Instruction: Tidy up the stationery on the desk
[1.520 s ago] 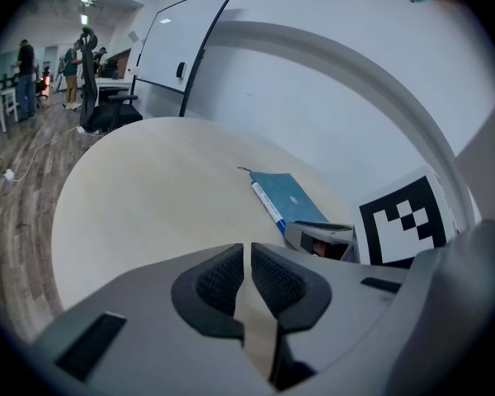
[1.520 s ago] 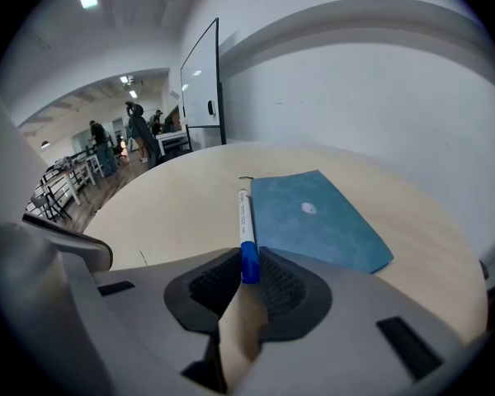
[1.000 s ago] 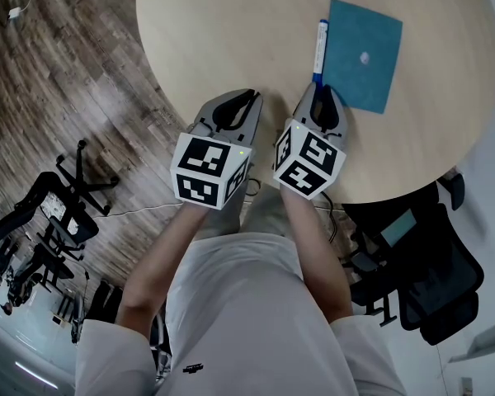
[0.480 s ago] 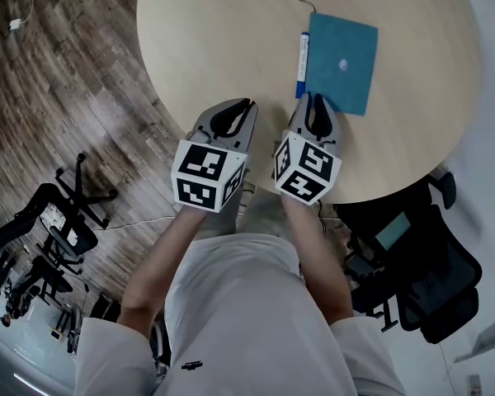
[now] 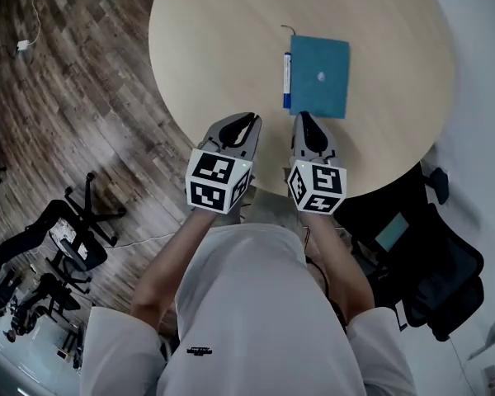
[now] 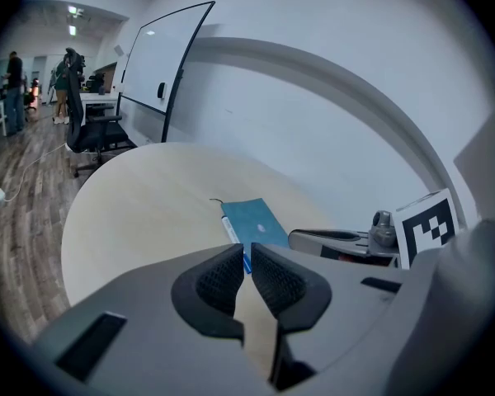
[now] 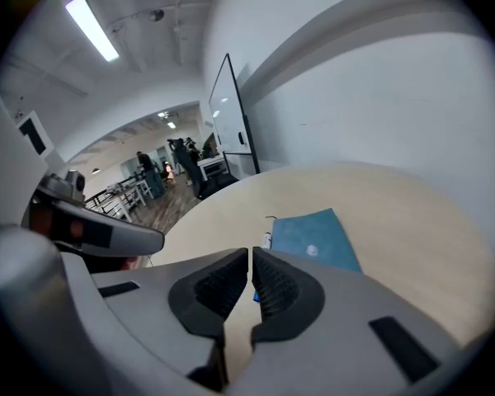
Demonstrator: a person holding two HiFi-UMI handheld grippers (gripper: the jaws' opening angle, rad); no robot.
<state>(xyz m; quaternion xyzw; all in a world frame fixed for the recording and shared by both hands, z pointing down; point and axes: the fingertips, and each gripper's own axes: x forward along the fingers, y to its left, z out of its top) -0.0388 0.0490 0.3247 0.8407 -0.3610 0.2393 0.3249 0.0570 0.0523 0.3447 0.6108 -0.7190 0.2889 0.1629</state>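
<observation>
Right gripper [image 5: 304, 118] has its jaws drawn almost together, having just been closing, with nothing between them. Left gripper [image 5: 247, 122], just to its left, is likewise nearly closed and empty, and both hover over the near edge of the round table [image 5: 206, 48]. Blue-and-white pen [image 5: 286, 79] lies on the table just beyond the right gripper, along the left edge of the teal notebook [image 5: 322, 77]; contact between them cannot be confirmed.
</observation>
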